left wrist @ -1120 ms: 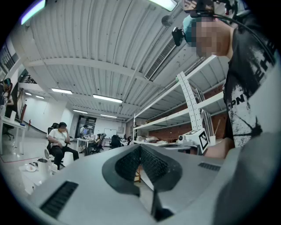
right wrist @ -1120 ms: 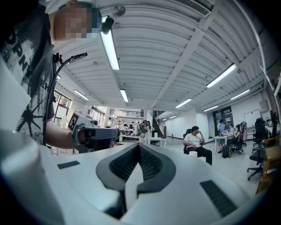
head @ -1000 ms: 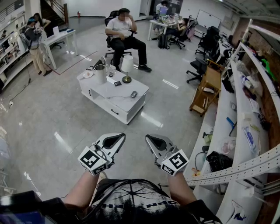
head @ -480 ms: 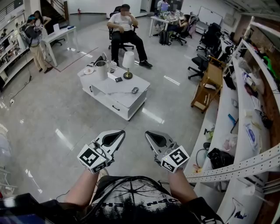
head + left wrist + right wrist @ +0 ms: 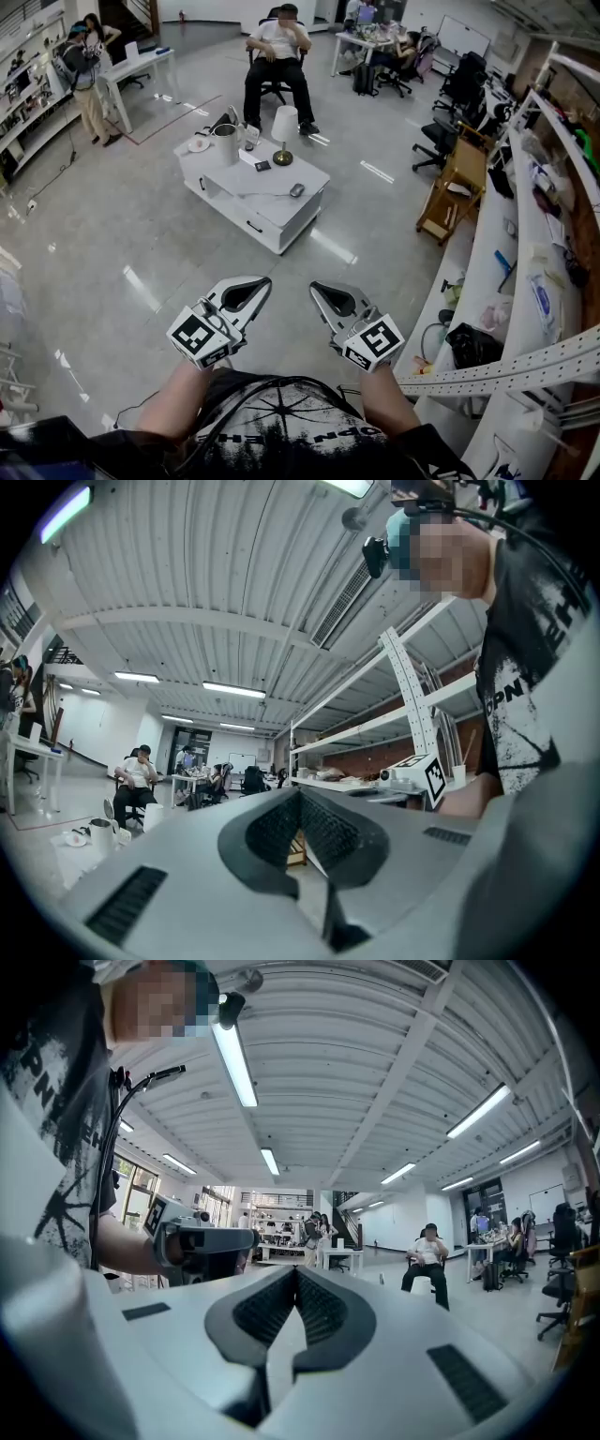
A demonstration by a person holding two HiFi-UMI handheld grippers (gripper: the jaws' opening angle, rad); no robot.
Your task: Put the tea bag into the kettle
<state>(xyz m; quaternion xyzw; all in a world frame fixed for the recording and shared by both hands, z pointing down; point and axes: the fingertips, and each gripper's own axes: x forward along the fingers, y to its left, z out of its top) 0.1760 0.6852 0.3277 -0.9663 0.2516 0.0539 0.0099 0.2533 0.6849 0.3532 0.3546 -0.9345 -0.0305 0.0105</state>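
Both hand-held grippers held level and empty, well apart from the tabletop
Bare forearms reach forward from the waist over the glossy grey floor (image 5: 112, 244). The left hand-held gripper (image 5: 264, 281) and right hand-held gripper (image 5: 315, 290) sit side by side, jaws pressed together on nothing, with ribbed dark pads and pale shells. The cylindrical kettle (image 5: 224, 143) stands near the far left corner of the white tabletop (image 5: 272, 202). The tea bag is too small to tell.

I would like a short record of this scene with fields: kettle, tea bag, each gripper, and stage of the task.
kettle: upright on the low white table, left of the lamp
tea bag: too small to make out
left gripper: shut, empty, over the floor, apart from the table
right gripper: shut, empty, beside the left one
stage: nothing picked up yet
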